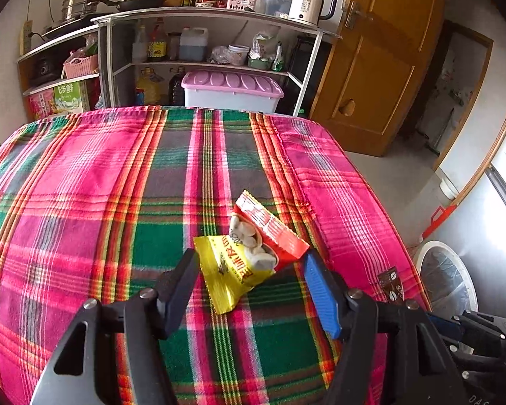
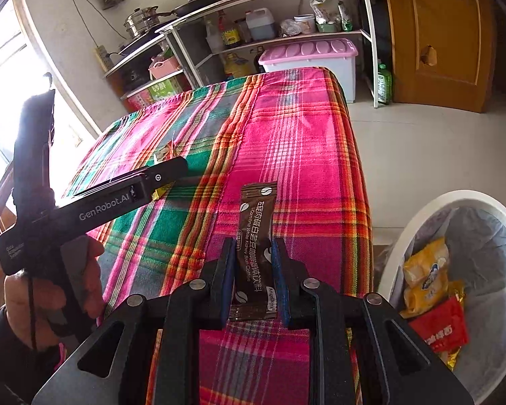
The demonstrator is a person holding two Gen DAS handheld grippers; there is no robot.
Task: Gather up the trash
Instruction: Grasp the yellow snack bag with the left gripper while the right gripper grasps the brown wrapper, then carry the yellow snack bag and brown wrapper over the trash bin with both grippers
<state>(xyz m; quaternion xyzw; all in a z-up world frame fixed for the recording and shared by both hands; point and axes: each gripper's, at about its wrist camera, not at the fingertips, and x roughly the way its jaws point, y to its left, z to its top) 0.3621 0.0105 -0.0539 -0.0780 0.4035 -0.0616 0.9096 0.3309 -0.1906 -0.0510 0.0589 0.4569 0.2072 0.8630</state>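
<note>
- The left gripper (image 1: 249, 263) is seen with its jaws spread above the pink, green and red plaid-covered surface (image 1: 118, 175).
- A small pile of trash lies between and just ahead of the left jaws, with no pad pressing on it: a yellow foil snack wrapper (image 1: 226, 275), a red foil snack wrapper (image 1: 270, 227) and crumpled white tissue (image 1: 251, 243).
- The red wrapper is seen at 1 o'clock from the yellow wrapper, with the tissue wedged between the two.
- The corner of the red wrapper lies just beside the blue pad of the right-hand finger; contact cannot be confirmed.
- The right gripper (image 2: 253, 266) is held with its jaws pinching a brown coffee stick sachet (image 2: 254, 236) printed with white lettering.
- The sachet is gripped across its lower half and projects toward 12 o'clock past the fingertips, over the pink edge of the surface.
- A white round trash bin lined with a clear plastic bag (image 2: 431, 216) is located at 3 o'clock from the right gripper, beside the surface on the floor.
- Yellow and red wrappers (image 2: 431, 290) are contained in the bin.
- In the right wrist view, the left gripper body is seen at 9 o'clock, held by a hand (image 2: 50, 290).
</note>
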